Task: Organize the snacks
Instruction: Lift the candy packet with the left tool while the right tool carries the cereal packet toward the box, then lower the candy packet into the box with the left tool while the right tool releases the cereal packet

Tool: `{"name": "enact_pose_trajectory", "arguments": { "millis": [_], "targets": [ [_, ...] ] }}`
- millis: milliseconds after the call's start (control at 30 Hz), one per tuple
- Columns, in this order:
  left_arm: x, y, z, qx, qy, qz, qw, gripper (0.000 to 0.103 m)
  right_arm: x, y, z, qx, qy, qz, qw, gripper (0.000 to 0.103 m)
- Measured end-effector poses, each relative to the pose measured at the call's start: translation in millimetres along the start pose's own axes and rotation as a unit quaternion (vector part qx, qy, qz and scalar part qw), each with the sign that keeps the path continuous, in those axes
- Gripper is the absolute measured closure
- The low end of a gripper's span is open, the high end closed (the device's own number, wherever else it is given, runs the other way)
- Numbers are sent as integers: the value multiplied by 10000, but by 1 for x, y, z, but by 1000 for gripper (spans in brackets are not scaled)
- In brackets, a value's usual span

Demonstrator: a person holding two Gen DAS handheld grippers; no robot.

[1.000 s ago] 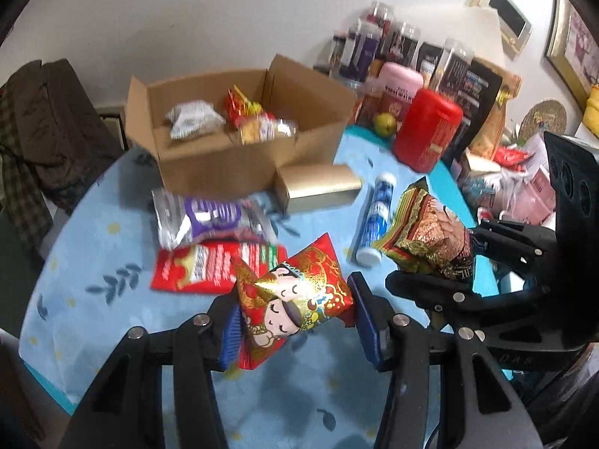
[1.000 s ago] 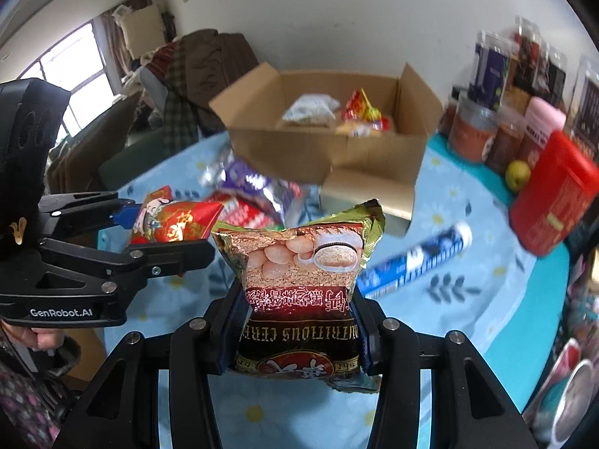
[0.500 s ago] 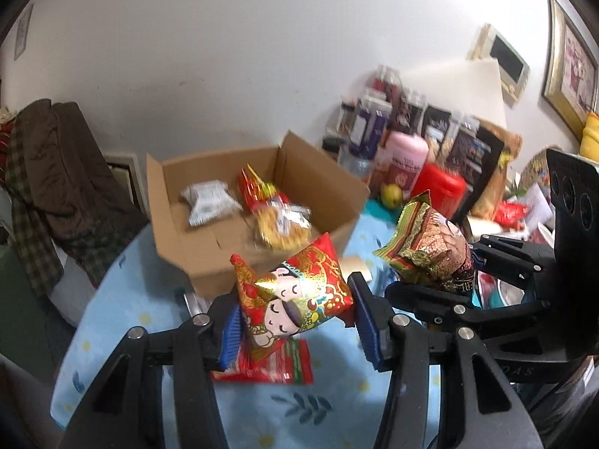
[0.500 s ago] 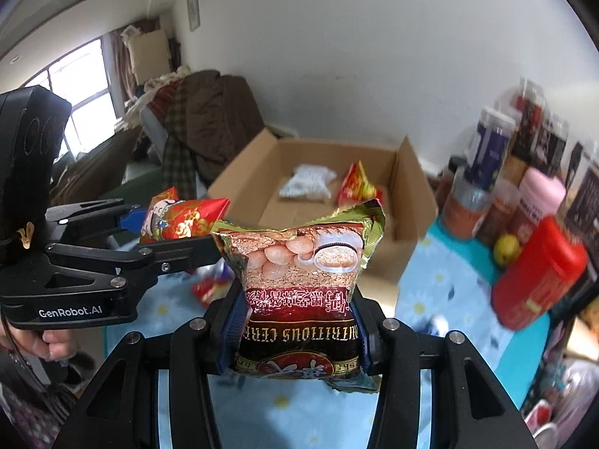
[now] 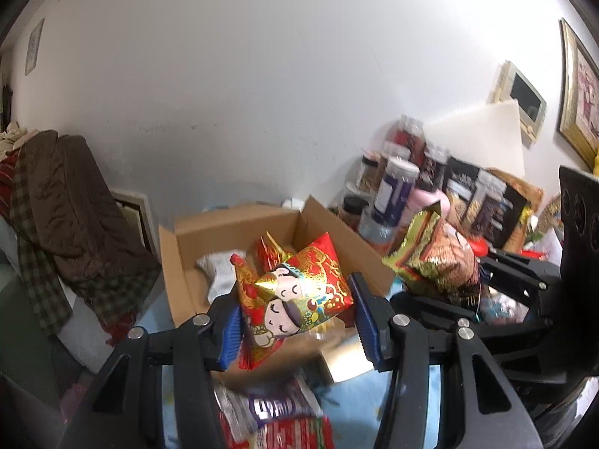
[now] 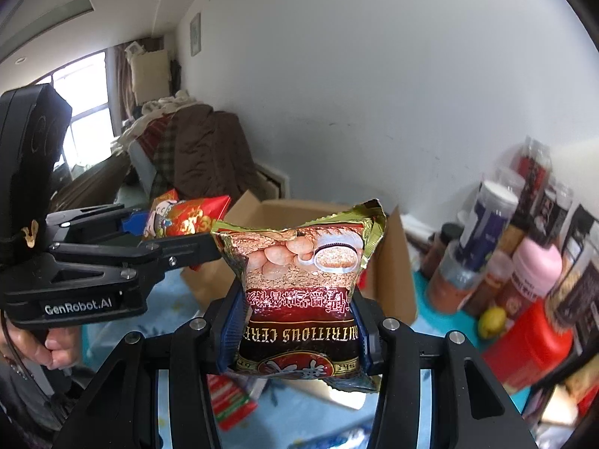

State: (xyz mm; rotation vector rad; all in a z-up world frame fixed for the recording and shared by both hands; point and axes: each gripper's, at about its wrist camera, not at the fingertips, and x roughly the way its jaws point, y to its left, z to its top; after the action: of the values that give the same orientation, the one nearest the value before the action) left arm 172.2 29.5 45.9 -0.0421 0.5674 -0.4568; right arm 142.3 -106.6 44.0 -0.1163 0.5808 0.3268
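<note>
Both packets are up in the air on the way to the cardboard box (image 5: 239,232): the left tool (image 5: 295,314) pinches the red cartoon packet (image 5: 299,292), the right tool (image 6: 295,333) clamps the cereal bag (image 6: 299,284), and next each, I'd say, must get over the opening and let go.

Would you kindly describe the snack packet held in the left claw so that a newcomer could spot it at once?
Find the open cardboard box on the blue tablecloth; in front of it two black claws each grip a packet. The left claw holds the red and gold packet printed with two cartoon faces. The cereal packet in the right claw is brown and gold, showing a cup.
</note>
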Motion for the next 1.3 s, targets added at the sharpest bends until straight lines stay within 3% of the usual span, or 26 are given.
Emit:
{"name": "enact_pose_trajectory", "arguments": {
  "millis": [233, 500, 900, 1300],
  "targets": [
    [13, 5, 39, 22, -419, 149, 9990, 52, 15, -22, 23, 59, -242, -109, 9996, 55],
    [44, 11, 64, 38, -519, 287, 9982, 52, 41, -45, 47, 264, -371, -87, 9989, 55],
    [116, 28, 64, 71, -61, 545, 9985, 52, 98, -72, 60, 526, -234, -87, 9983, 55],
    [177, 38, 48, 144, 688, 863, 9938, 52, 149, -83, 44, 640, 188, -202, 9976, 55]
  ]
}}
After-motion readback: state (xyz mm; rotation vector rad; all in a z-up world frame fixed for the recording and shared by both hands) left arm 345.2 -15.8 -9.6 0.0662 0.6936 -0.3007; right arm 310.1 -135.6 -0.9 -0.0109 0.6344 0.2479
